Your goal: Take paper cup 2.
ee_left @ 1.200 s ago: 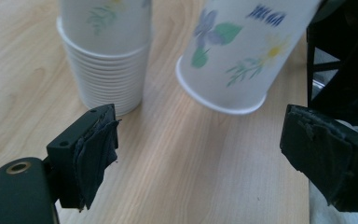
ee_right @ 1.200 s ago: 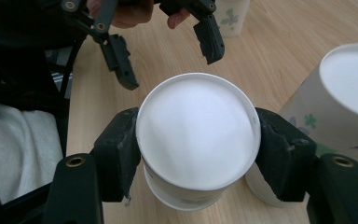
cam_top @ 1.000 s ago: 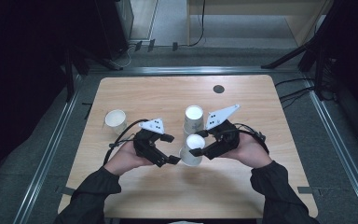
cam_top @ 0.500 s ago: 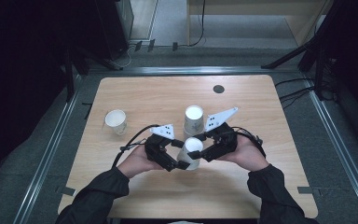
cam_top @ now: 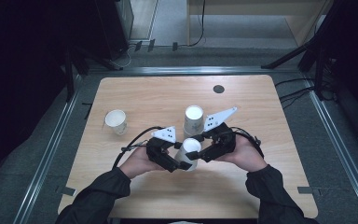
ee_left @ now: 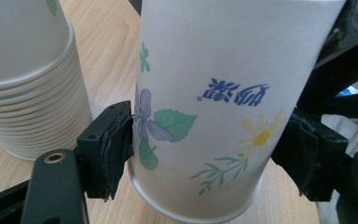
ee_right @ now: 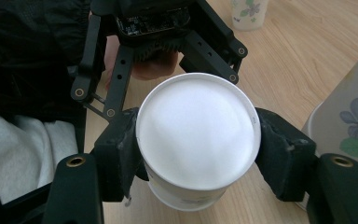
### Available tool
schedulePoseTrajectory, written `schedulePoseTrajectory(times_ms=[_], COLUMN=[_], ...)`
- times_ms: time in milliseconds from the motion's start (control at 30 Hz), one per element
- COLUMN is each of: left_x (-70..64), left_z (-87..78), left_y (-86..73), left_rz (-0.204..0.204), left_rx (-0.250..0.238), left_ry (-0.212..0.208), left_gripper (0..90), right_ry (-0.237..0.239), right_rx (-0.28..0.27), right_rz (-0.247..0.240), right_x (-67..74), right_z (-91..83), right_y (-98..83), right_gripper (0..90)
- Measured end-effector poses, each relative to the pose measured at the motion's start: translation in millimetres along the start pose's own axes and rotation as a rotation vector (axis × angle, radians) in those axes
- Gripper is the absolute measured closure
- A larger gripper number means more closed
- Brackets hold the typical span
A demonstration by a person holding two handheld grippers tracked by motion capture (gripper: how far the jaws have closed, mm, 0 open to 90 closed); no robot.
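High view
Held cup: you have an upside-down paper cup (cam_top: 189,150) between your two hands, near the front middle of the bench (cam_top: 270,186).
Left gripper (cam_top: 179,161): it reaches in from the left at the cup's lower part.
Right gripper (cam_top: 196,151): it comes in from the right at the cup's upper part.
Stack: an upside-down stack of cups (cam_top: 193,119) stands just behind the held cup.
Single cup: a lone cup (cam_top: 116,121) stands well apart, toward the left edge.

Left gripper view
Jaws: your left jaws have just been closing, and the flowered cup (ee_left: 214,107) is between them; both pads sit against its wall near the rim end, so call it clamped.
Stack: the ribbed rims of the stack (ee_left: 25,93) show just beside it at the left.

Right gripper view
Jaws: your right jaws are clamped on the cup (ee_right: 198,135) just below its white bottom, one pad on each side.
Other hand: the left gripper (ee_right: 168,42) faces you from the far side of the cup.
Lone cup: it (ee_right: 248,13) stands at the top edge.

Step in hand: by my reading, you are gripping what may be nested cups with both grippers to pull one off.
Next move: likely hold one grip firm and draw the other away along the cup's axis; squeeze lightly, since thin paper walls will probably buckle.
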State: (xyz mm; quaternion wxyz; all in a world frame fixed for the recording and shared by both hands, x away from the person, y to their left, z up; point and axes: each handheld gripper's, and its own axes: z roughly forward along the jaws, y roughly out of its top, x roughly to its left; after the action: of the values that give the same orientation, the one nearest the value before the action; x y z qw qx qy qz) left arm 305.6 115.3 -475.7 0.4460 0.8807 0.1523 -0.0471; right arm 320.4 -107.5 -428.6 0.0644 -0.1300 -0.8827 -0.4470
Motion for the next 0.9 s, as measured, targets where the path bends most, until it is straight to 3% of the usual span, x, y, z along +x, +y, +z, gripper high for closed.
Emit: schedulePoseTrajectory(times_ms=[167, 367, 500, 667, 733, 900], left_x=[-1.9, -1.4, 1.4, 6.2, 6.0, 9.1], left_z=[-2.2, -4.9, -12.2, -28.3, -33.7, -43.6], left_y=[0.7, 1.0, 1.0, 4.5, 6.9, 19.0], left_rz=[0.024, 0.022, 0.008, -0.007, -0.003, 0.033], left_rx=[0.005, 0.019, 0.023, 0.070, 0.091, 0.168], left_ry=[0.000, -0.009, -0.013, -0.018, 0.010, 0.028], left_gripper=[28.9, 30.1, 30.1, 29.9, 29.9, 29.8], right_ry=[0.009, 0.022, -0.002, -0.041, -0.051, -0.065], right_rx=[-0.003, -0.031, -0.063, -0.057, -0.056, -0.034], right_rz=[0.010, 0.015, 0.007, -0.003, -0.005, -0.015], right_x=[-0.2, -1.2, -0.7, 0.6, 1.9, 4.9], right_z=[0.8, 0.7, -5.8, -11.2, -10.2, -4.6], right_y=[-0.3, -3.0, -6.1, -17.0, -21.7, -29.1], right_gripper=[36.0, 33.1, 28.2, 28.6, 29.2, 29.3])
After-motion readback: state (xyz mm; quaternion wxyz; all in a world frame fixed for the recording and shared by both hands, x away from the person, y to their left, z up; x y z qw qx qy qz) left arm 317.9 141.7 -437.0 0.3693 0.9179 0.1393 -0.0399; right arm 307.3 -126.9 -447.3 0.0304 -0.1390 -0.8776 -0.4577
